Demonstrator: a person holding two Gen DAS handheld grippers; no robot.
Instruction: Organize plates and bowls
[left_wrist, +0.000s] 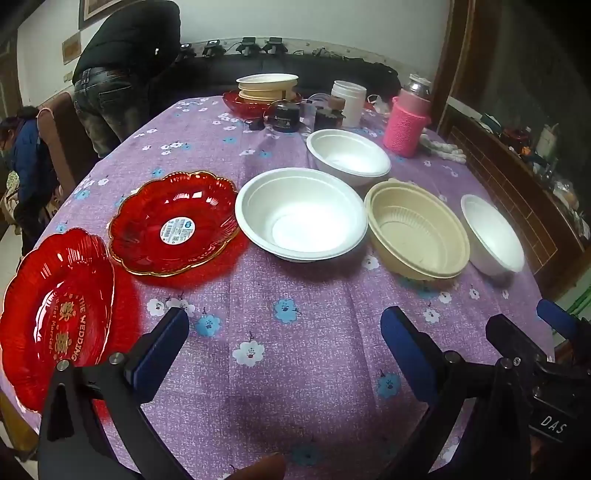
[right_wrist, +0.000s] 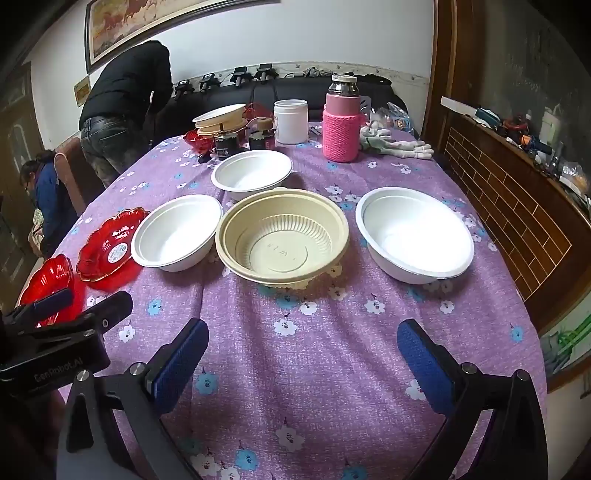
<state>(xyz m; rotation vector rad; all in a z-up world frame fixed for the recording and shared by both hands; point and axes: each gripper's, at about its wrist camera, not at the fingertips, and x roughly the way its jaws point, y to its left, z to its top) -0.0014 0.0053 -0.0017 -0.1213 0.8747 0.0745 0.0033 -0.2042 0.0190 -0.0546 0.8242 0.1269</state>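
Roughly by size, biggest first:

Table (right_wrist: 317, 369): round, under a purple cloth printed with white and blue flowers; everything below stands on it.

Beige bowl (right_wrist: 282, 238): ribbed inside, mid-table, its rim touching or nearly touching the white bowls to its left and behind it.

Right white bowl (right_wrist: 413, 236): apart from the beige bowl, nearest the wooden cabinet side.

Left white bowl (right_wrist: 177, 232): between the beige bowl and the stickered red plate.

Back white bowl (right_wrist: 253, 175): just behind the beige bowl.

Stickered red plate (left_wrist: 173, 221): scalloped, gold-edged, a white label in its centre, just left of the left white bowl.

Lettered red plate (left_wrist: 55, 314): at the near left edge of the table, gold lettering inside, beside the left gripper's finger.

Far stack (left_wrist: 267, 90): beige and white bowls piled on a red plate at the far edge.

Pink knitted bottle (right_wrist: 340, 122): upright at the back, next to a white jar (right_wrist: 291, 120).

Left gripper (left_wrist: 284, 332): blue-padded jaws spread wide over bare cloth, holding nothing, tilted down toward the table.

Right gripper (right_wrist: 303, 343): jaws likewise wide apart, empty, above the cloth in front of the beige bowl.
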